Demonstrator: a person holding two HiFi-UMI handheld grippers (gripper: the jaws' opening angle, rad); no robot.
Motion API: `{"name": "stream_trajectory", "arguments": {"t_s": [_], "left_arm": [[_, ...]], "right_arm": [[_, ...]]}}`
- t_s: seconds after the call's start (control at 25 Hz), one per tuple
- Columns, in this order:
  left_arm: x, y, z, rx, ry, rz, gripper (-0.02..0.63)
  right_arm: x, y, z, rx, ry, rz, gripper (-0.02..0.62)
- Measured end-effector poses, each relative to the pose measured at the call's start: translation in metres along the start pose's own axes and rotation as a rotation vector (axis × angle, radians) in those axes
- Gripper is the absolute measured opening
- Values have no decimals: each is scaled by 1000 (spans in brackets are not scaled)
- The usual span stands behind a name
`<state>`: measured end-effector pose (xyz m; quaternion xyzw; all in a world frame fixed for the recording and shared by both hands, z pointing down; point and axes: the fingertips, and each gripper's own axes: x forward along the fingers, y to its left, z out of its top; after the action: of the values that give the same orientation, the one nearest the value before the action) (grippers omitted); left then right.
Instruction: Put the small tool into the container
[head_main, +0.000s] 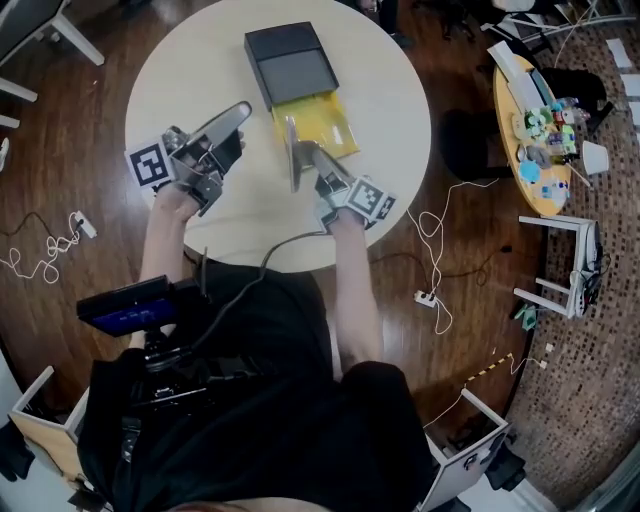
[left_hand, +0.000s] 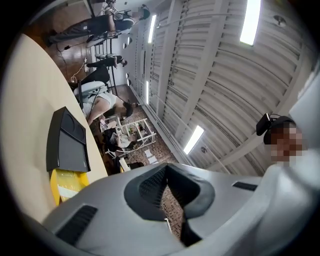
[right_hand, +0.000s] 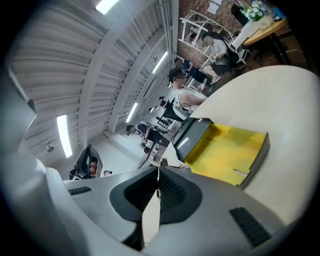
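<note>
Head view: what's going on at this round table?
A person holds a gripper in each hand over the table. The right gripper is closed on what looks like the small tool, a thin bit at the tips, too small to identify. It points toward the container, a yellow tray slid partway out of its dark sleeve. The left gripper is shut and empty.
</note>
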<state>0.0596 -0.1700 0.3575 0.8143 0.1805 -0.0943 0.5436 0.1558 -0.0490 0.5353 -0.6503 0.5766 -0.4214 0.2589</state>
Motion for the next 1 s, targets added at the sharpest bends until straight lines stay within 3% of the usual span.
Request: {"name": "stream_trajectory", "arguments": {"t_s": [0.24,0.56,1.0], "left_arm": [[83,0,-72,65,11,98,-3],[99,-2,-114,95,-9,190,-3],[90,-5,-114,83,-56,132,-3]], "right_arm": [[-64,-64,52,42,22,81,12],[-72,-105,74,90,54,133,12],[-65,-108,82,53,82,73,12]]}}
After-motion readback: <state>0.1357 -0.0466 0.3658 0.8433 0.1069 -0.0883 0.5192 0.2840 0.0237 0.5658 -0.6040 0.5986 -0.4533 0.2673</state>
